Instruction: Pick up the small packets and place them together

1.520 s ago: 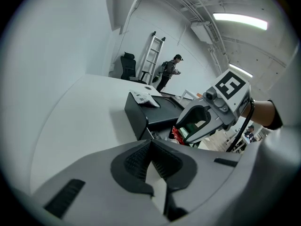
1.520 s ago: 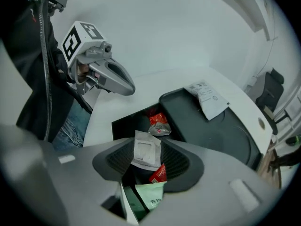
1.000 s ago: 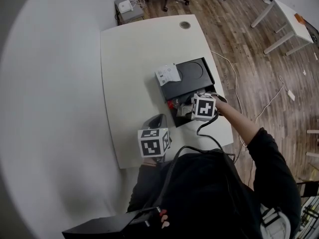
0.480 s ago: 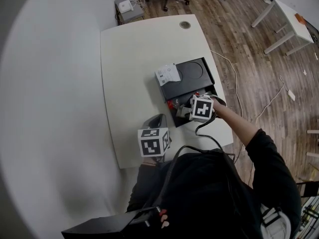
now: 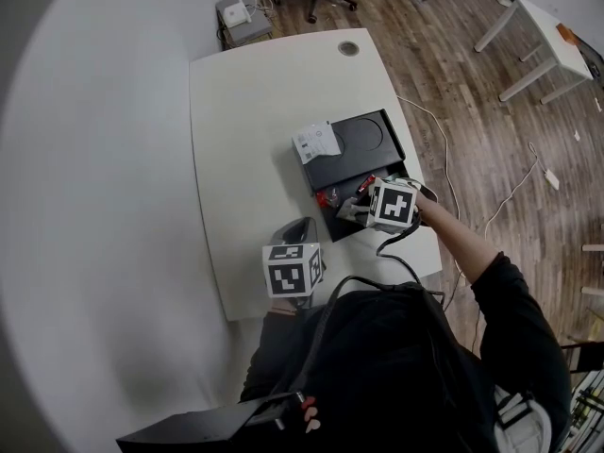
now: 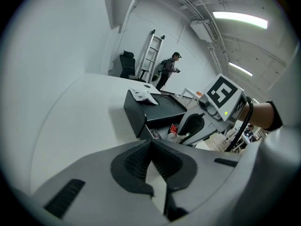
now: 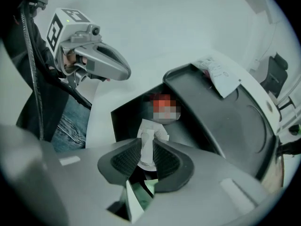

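My right gripper [image 7: 146,147] is down in the open tray [image 7: 123,119] at the near end of the black box [image 5: 363,149]. Its jaws have just been closing, and they now pinch a small white packet [image 7: 151,131] between the pads. The packet stands up narrow between them, with its far end poking out past the tips. I judge this to be the pick-up step. I take the packet by its near end so it will lift clear of the tray wall and of the red packet [image 5: 326,197] lying just beyond it at the tray's far left corner. That is probably where the packets ought to be gathered. My right arm reaches in from the near right, wrist bent so the gripper points steeply down into the tray. Its marker cube rides above the tray's right side. My left gripper [image 6: 150,145] has its jaws together with nothing between them. It is parked over the near edge of the desk [image 5: 255,121], left of the box and well apart from the tray. It slants down toward the desk, out of the way of the working arm. A white paper slip [image 5: 318,142] lies on the far left of the box lid, untouched.
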A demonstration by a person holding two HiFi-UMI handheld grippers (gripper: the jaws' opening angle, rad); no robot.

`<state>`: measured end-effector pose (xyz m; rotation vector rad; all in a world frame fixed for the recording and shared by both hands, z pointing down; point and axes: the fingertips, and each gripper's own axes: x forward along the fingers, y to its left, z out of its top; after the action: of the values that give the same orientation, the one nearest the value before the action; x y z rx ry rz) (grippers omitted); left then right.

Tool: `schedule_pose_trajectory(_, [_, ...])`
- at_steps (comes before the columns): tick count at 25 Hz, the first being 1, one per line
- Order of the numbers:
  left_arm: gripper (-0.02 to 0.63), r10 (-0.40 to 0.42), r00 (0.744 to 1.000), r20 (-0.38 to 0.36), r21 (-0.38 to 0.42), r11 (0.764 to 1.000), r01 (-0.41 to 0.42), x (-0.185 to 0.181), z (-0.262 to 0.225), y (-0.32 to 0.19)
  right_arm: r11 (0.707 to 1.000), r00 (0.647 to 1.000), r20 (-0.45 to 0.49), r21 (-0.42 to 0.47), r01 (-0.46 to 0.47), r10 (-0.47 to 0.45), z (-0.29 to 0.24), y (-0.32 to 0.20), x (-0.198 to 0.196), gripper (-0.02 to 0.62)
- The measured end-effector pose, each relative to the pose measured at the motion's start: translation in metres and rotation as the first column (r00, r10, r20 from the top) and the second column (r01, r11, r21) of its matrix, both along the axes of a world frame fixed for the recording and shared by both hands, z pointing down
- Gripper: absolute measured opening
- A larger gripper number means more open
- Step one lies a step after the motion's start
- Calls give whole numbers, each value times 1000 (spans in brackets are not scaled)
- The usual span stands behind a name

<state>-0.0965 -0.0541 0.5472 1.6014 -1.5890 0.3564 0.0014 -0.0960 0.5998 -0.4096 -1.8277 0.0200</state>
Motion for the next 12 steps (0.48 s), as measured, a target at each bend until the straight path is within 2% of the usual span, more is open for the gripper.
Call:
schedule_pose_trajectory(7, [0, 31, 999, -8, -6, 1000, -31, 12, 1, -3, 994, 987, 138, 58, -91, 83, -47, -36, -5, 71])
schedule_pose_trajectory(12, [0, 50, 999, -18, -9, 999, -50, 20, 1, -6, 966, 936, 292, 107, -234, 195, -84, -89, -19, 48])
